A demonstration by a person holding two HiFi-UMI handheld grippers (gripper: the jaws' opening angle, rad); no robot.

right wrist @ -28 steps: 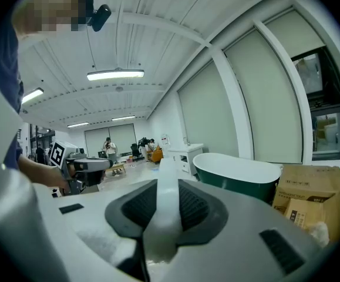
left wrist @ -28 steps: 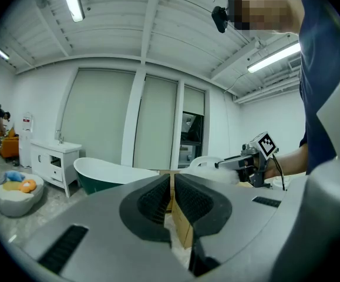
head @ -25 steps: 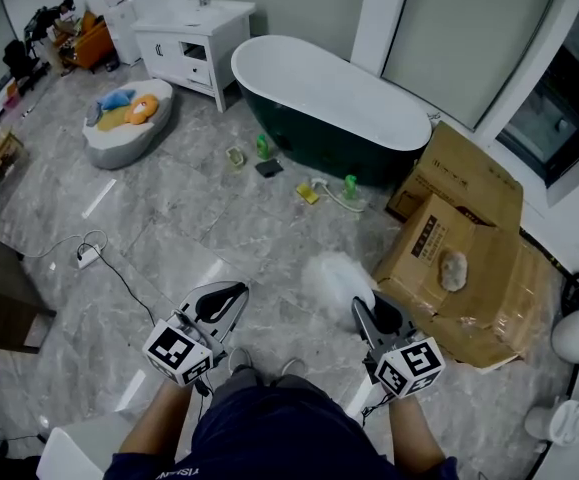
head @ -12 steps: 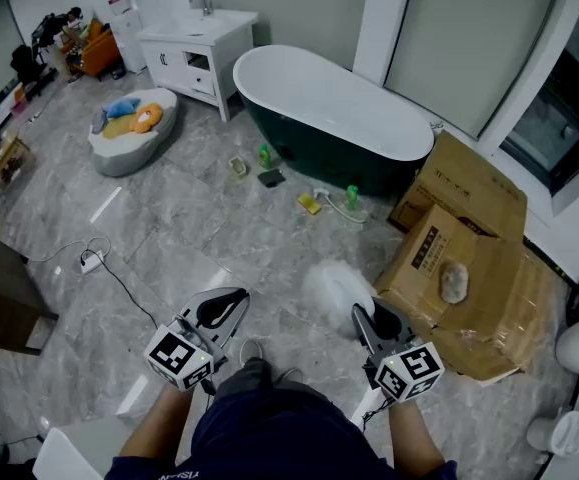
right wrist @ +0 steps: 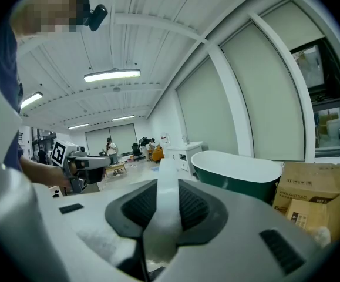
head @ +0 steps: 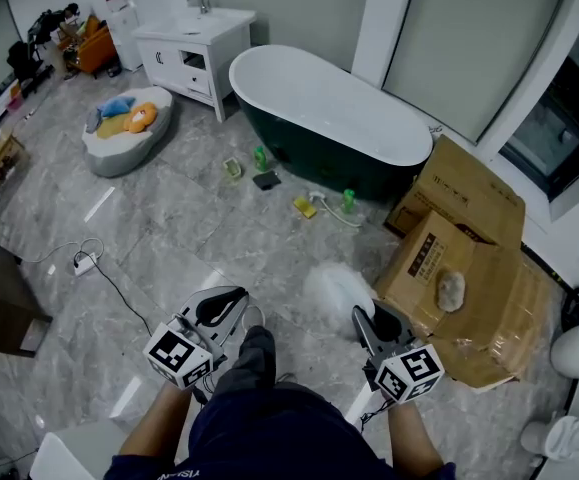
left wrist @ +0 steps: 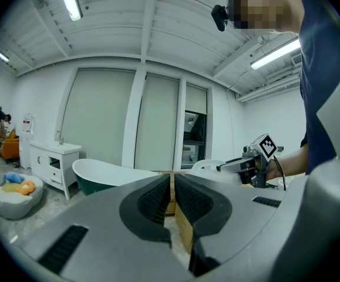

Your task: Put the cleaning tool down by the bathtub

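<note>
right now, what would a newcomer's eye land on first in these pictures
The dark green bathtub with its white inside dominates the back of the room. Nearer the person, the right claw is shut on a cleaning tool whose fluffy white head sticks out over the grey marble floor. Crumpled cardboard boxes lie just to its right.

Left claw (head: 233, 296) closed — right claw (head: 361, 314) gripping, both pointing forward.
</note>
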